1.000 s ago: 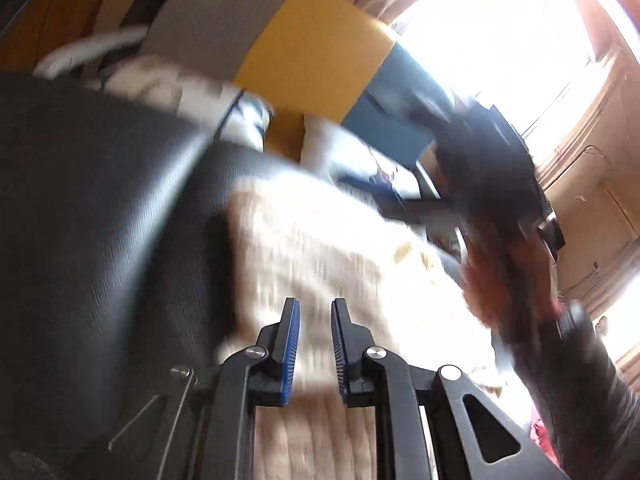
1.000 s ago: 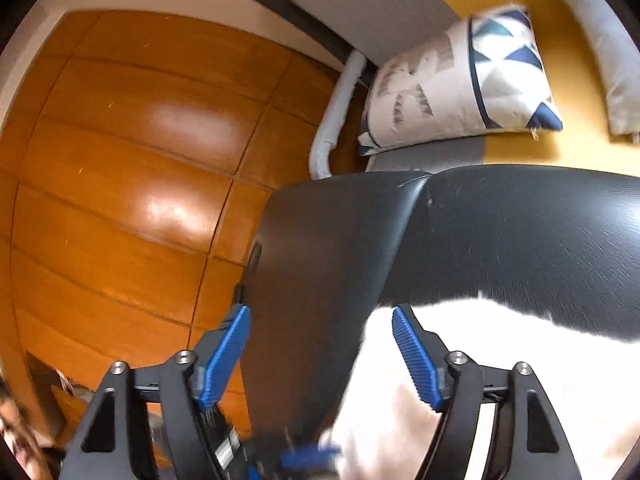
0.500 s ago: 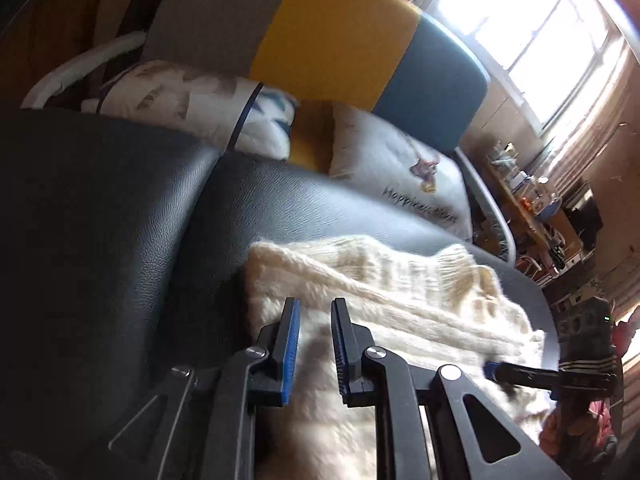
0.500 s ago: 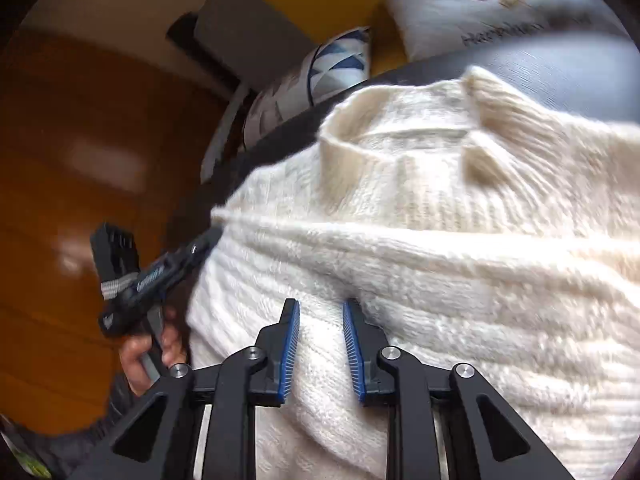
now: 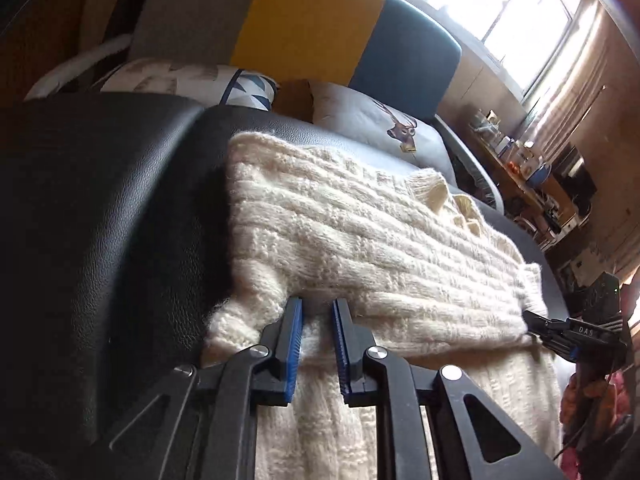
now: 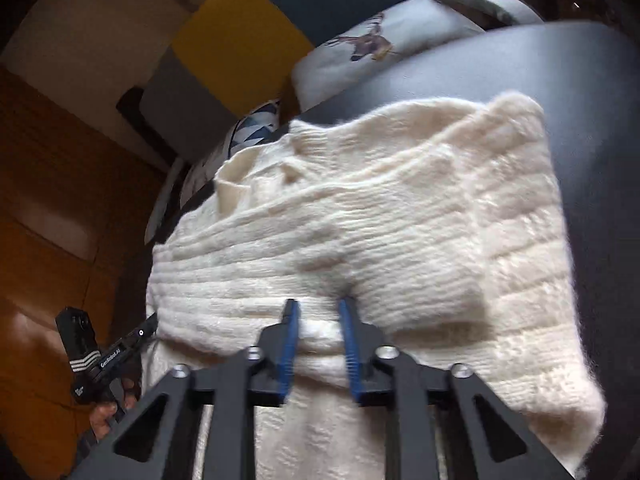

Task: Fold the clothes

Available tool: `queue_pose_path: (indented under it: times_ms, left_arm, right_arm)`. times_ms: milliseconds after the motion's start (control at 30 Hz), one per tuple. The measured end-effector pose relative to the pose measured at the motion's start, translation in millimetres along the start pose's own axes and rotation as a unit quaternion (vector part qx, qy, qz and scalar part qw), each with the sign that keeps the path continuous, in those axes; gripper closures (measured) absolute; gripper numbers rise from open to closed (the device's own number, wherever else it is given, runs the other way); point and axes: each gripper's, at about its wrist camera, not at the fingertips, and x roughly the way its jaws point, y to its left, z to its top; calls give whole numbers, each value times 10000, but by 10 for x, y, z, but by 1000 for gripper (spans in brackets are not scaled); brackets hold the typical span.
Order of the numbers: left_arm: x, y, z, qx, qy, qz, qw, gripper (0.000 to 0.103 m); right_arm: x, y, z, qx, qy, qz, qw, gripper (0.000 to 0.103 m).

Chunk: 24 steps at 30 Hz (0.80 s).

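A cream knitted sweater (image 5: 360,240) lies on a black leather surface (image 5: 100,220), partly folded, its top part doubled toward me over the lower part. My left gripper (image 5: 317,312) is shut on the sweater's folded edge near its left side. My right gripper (image 6: 319,312) is shut on the same folded edge (image 6: 320,332) near its right side. The sweater also fills the right wrist view (image 6: 360,220). Each gripper shows at the edge of the other's view: the right one (image 5: 560,332) and the left one (image 6: 116,356).
Behind the black surface stands a sofa with grey, yellow and blue back panels (image 5: 304,36) and printed cushions (image 5: 376,120). A cluttered table (image 5: 532,176) stands by the window at the right. A wooden panelled wall (image 6: 48,200) is on the left.
Both grippers have carried the sweater's edge forward over the garment, so the fold has grown. The right gripper, open and off the sweater one second ago, has closed on the edge.
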Motion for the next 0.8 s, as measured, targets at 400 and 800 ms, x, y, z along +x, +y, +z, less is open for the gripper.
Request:
queue_pose_path:
  times_ms: [400,800]
  left_arm:
    - [-1066,434,-786,-656,71,-495,9966,74]
    - [-1503,665,-1733,-625,642,-1148,9893,67]
  right_arm:
    - [-1153,-199,-775,352,-495,197,9980,26]
    - [-1669,-510,-1703,398,6,363,9985,23]
